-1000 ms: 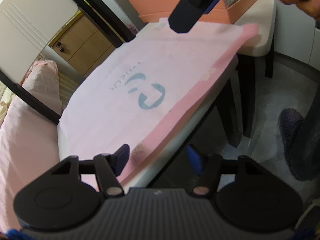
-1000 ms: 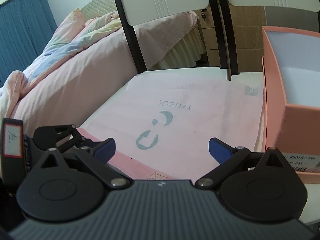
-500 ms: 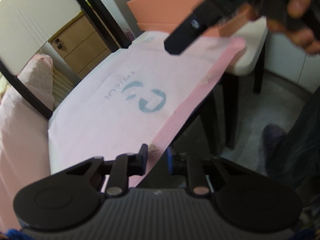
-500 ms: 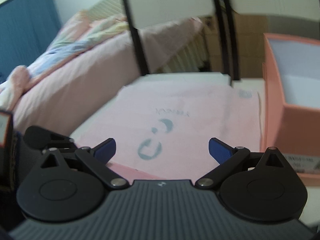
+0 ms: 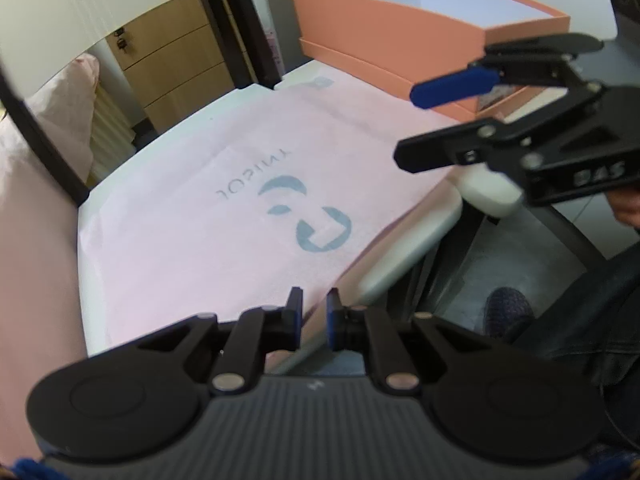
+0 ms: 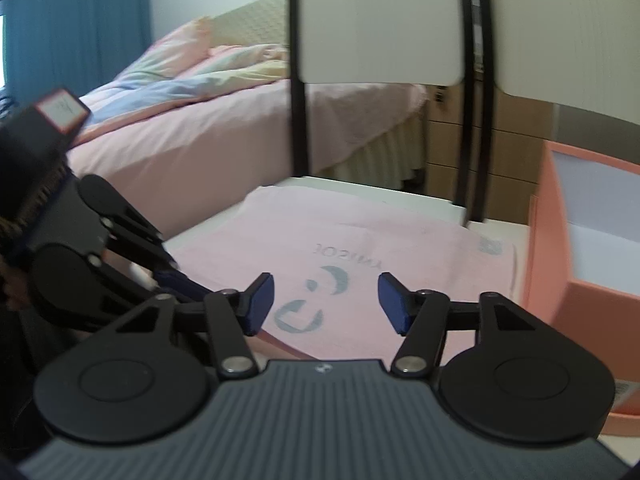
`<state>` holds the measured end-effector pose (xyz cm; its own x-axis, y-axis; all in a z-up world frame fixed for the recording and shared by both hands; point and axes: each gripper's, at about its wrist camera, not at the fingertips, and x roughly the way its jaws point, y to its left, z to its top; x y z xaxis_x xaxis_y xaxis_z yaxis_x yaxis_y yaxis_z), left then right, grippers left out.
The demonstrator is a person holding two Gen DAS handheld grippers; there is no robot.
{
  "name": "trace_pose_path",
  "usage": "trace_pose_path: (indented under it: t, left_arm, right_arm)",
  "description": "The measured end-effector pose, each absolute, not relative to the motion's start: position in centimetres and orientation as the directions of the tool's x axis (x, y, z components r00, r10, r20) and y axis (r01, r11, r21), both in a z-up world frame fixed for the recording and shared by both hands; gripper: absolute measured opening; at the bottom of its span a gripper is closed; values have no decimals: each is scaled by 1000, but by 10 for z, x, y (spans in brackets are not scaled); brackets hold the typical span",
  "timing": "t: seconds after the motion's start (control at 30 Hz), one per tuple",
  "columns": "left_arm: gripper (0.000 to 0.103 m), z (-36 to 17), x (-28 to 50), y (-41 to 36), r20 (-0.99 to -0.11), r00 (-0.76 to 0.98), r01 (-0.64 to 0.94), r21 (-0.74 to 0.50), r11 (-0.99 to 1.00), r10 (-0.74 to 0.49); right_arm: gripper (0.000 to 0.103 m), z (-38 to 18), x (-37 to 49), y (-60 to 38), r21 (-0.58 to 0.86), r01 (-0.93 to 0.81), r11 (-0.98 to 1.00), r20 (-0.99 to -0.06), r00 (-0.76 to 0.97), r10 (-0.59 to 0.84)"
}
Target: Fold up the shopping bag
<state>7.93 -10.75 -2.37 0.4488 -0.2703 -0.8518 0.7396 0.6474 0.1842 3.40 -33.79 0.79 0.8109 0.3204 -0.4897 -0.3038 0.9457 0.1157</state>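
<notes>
A pale pink shopping bag [image 5: 224, 216] with a grey-blue logo lies flat on a white chair seat [image 5: 132, 160]. My left gripper [image 5: 313, 320] is at the bag's near edge, its jaws still closing with only a narrow gap. That edge runs up between the pads, pinched and slightly lifted. My right gripper [image 6: 326, 304] hovers over the bag [image 6: 400, 248] near its other front corner. Its jaws are about half wide and closing, and the pads touch nothing. In the left wrist view the right gripper [image 5: 406, 126] hangs just above the bag's right side.
A salmon open box [image 5: 400, 40] stands on the neighbouring seat, against the bag's far side. White chair backs on black posts [image 6: 380, 20] rise behind. A pink bed [image 6: 180, 140] and wooden drawers [image 5: 176, 68] lie beyond. A person's leg and shoe [image 5: 508, 308] are on the floor.
My left gripper went from open to nearly shut on the bag's near edge and rose with it. The right gripper's jaws narrowed from wide to about half, and it rolled a little.
</notes>
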Motion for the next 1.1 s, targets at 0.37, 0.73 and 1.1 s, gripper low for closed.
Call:
trace_pose_path:
  t: [0.37,0.73,1.1]
  left_arm:
    - [12,-14,115,-100,-949,202,733,-17,680,-242]
    - [9,-26,154,-70,-930,23,758,-223,613,-368]
    - [24,-37,186,-39,-896,21,748,-280,602,-444]
  right_arm:
    - [33,6,29,-336,149,-346,926,-507,778,372]
    - [34,-18,46,-284,6,-475,880,-575,718,392]
    - [33,-38,109,-271,128,-445,886,-643,643,416]
